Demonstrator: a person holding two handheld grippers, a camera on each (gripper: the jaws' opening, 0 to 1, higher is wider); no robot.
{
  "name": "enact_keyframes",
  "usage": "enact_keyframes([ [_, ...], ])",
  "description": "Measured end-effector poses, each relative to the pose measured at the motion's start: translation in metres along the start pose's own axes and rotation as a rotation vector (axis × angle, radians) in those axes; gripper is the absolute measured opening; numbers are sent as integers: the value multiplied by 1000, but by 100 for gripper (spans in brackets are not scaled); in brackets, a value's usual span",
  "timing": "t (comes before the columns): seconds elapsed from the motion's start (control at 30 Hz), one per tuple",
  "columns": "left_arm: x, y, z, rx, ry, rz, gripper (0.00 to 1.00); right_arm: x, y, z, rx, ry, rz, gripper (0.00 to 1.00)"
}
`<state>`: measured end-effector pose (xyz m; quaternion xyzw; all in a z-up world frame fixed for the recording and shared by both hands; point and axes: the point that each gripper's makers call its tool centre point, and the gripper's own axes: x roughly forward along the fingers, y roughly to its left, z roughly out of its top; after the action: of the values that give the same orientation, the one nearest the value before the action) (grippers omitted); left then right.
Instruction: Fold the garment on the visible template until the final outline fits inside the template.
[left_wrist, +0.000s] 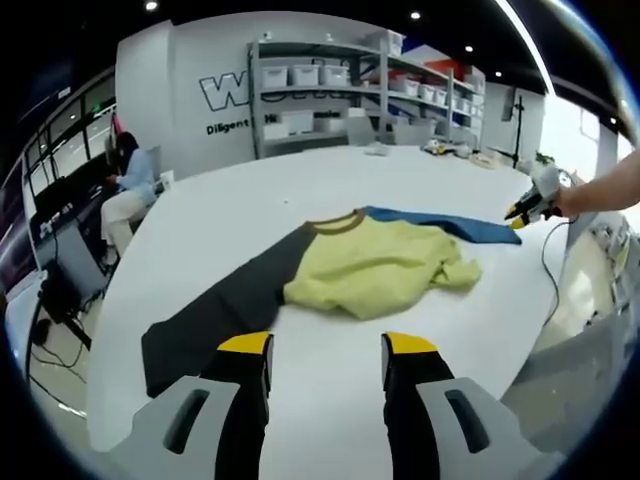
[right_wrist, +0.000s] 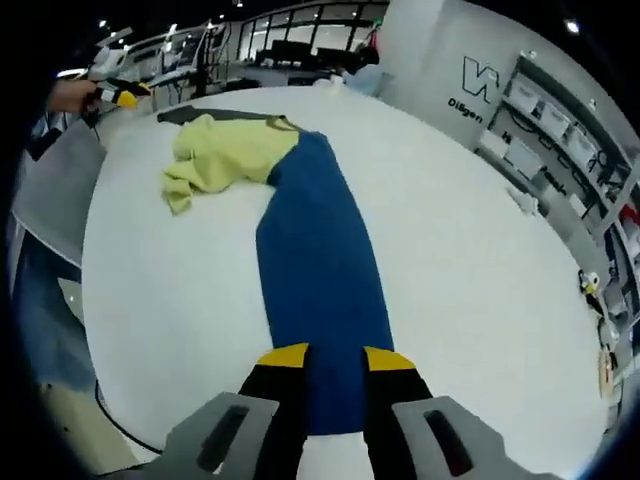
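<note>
A long-sleeved garment lies on the white table (left_wrist: 250, 210). Its yellow body (left_wrist: 375, 265) is crumpled, with a dark grey sleeve (left_wrist: 220, 310) stretched toward me and a blue sleeve (left_wrist: 450, 225) running to the right. My left gripper (left_wrist: 328, 345) is open, just short of the grey sleeve's end, with nothing between its fingers. My right gripper (right_wrist: 337, 355) is open low over the cuff end of the blue sleeve (right_wrist: 320, 260), and the cloth shows in its gap. A hand holds it at the sleeve's far tip (left_wrist: 518, 216). The yellow body (right_wrist: 230, 150) bunches beyond, with the left gripper (right_wrist: 125, 98) past it.
Shelves with white bins (left_wrist: 340, 90) stand behind the table, and a person (left_wrist: 130, 190) sits at the far left. Small items (left_wrist: 450, 150) lie at the table's far edge. A cable (left_wrist: 548, 270) hangs off the right edge. Bare table surrounds the garment.
</note>
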<state>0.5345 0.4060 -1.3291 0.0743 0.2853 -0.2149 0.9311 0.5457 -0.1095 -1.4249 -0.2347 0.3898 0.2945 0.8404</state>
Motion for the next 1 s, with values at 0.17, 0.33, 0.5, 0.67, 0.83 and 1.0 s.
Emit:
enact_keyframes([
  [0.17,-2,2,-1,0,0,6,45,11,8,-5,73,-16,15,13],
  [0.33,-3,6,-5,-5,9,11,45,5,-10,-21,116,34,-17,4],
  [0.5,2,6,-11,-10,23,8,45,0,-45,-32,178,61,-128,12],
  [0.67,13,2,-15,0,42,-16,44,-5,-58,-21,180,65,-216,4],
  [0.83,31,1,-15,15,63,-52,45,3,-18,37,139,-85,-125,11],
  [1.0,60,-7,-18,39,105,-119,44,22,49,90,58,-189,29,18],
])
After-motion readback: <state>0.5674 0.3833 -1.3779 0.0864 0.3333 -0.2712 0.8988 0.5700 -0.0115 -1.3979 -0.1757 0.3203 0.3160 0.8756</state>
